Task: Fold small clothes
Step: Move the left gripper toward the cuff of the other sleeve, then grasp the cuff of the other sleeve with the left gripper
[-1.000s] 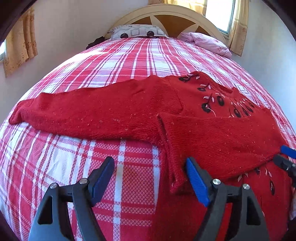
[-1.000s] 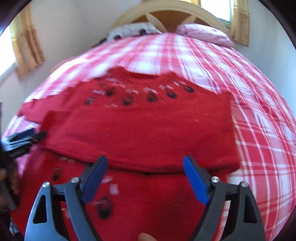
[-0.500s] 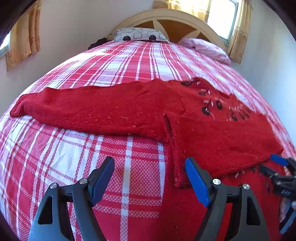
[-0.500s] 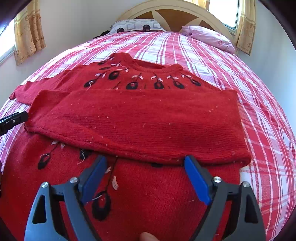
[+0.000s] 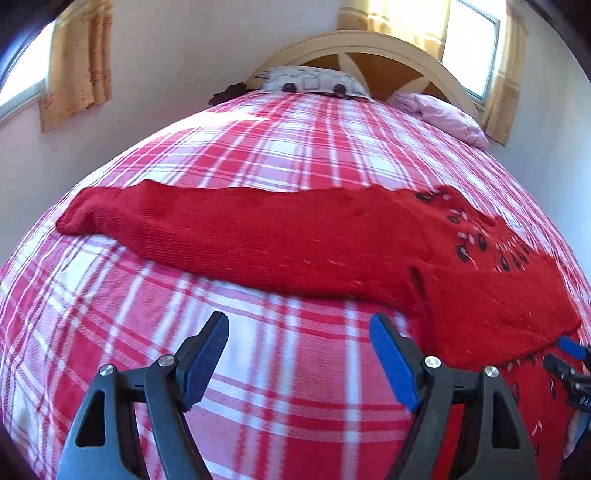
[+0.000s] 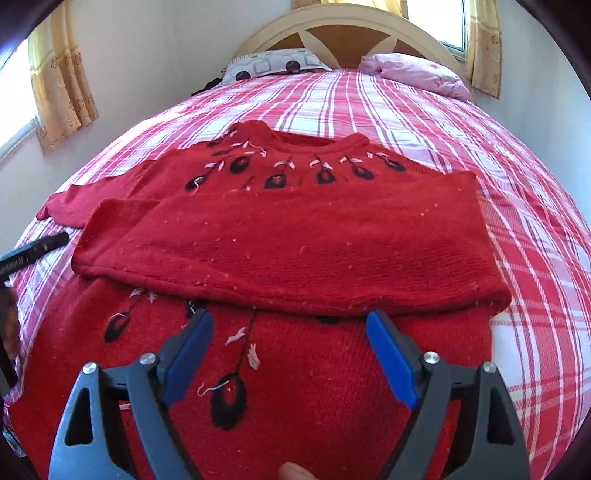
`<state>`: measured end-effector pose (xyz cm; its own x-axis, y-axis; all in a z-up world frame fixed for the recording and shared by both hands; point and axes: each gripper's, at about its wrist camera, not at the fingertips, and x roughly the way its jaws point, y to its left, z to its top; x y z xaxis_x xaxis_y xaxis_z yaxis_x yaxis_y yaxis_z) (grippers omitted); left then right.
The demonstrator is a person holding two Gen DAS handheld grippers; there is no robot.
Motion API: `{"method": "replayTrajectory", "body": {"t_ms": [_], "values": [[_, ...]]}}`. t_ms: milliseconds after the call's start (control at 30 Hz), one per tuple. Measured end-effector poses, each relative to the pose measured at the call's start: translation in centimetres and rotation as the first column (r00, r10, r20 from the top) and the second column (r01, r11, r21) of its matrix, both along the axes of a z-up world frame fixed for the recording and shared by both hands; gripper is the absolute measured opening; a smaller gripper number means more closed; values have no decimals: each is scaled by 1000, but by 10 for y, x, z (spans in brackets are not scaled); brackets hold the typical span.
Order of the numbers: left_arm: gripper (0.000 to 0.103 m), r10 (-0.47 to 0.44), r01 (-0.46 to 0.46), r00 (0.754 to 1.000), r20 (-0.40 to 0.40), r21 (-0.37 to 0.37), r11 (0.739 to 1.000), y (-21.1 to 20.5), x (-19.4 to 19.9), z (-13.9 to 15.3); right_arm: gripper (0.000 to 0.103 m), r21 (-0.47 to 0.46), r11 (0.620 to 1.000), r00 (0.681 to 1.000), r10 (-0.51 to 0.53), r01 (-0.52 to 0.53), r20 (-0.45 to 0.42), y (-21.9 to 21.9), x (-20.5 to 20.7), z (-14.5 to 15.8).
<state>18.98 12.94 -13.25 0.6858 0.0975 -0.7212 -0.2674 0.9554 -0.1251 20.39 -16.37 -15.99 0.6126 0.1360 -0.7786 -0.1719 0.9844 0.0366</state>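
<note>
1. A red sweater (image 6: pixel 295 236) lies flat on a bed (image 6: pixel 424 110) covered in a red-and-white plaid cover, neck toward the headboard (image 6: pixel 332 22).
2. The sweater's front bears black and white stitched leaf shapes below the neck and lower on the body.
3. One sleeve (image 6: pixel 303 251) is folded across the chest, lying as a band from the sweater's right edge to its left side, its cuff near the left edge.
4. The other sleeve (image 5: pixel 236 236) stretches straight out over the plaid cover, away from the body, cuff at the far left in the left wrist view.
5. The left claw (image 5: pixel 299 354) stands wide with nothing between its blue pads; it hangs over bare plaid cover, just short of the outstretched sleeve and beside the sweater's left edge.
6. The right claw (image 6: pixel 290 350) also stands wide and holds nothing; it hangs over the sweater's lower body, just below the edge of the folded sleeve.
7. A fingertip (image 6: pixel 291 472) shows at the bottom edge of the right wrist view.
8. Two pillows rest by the headboard: a patterned one (image 6: pixel 273 66) and a pink one (image 6: pixel 417 74).
9. Yellow curtains (image 6: pixel 62 74) hang at the windows on both sides.
</note>
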Motion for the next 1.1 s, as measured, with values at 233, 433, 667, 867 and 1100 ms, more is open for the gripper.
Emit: {"method": "replayTrajectory", "body": {"t_ms": [233,433,667,867,1100], "values": [[79,187,-187,982,-1,-13,982,83,0,1,87,-2,1000,1000,4,-4,0,0,-1,-1],[79,358,-358,933,28,-17,934,170,1,8,88,-16,1000,1000,12,-12,-9,3,0,-4],[79,500,-491,866,-5,-197,849,254,4,-1,89,-25,1000,1000,17,-17,-15,4,-1,-6],[79,511,-497,859,-17,-268,826,266,14,-11,89,-35,999,1000,18,-19,-17,6,0,-7],[60,513,-500,858,-29,-277,821,269,28,-14,90,-35,999,1000,17,-18,-17,7,0,-8]]}}
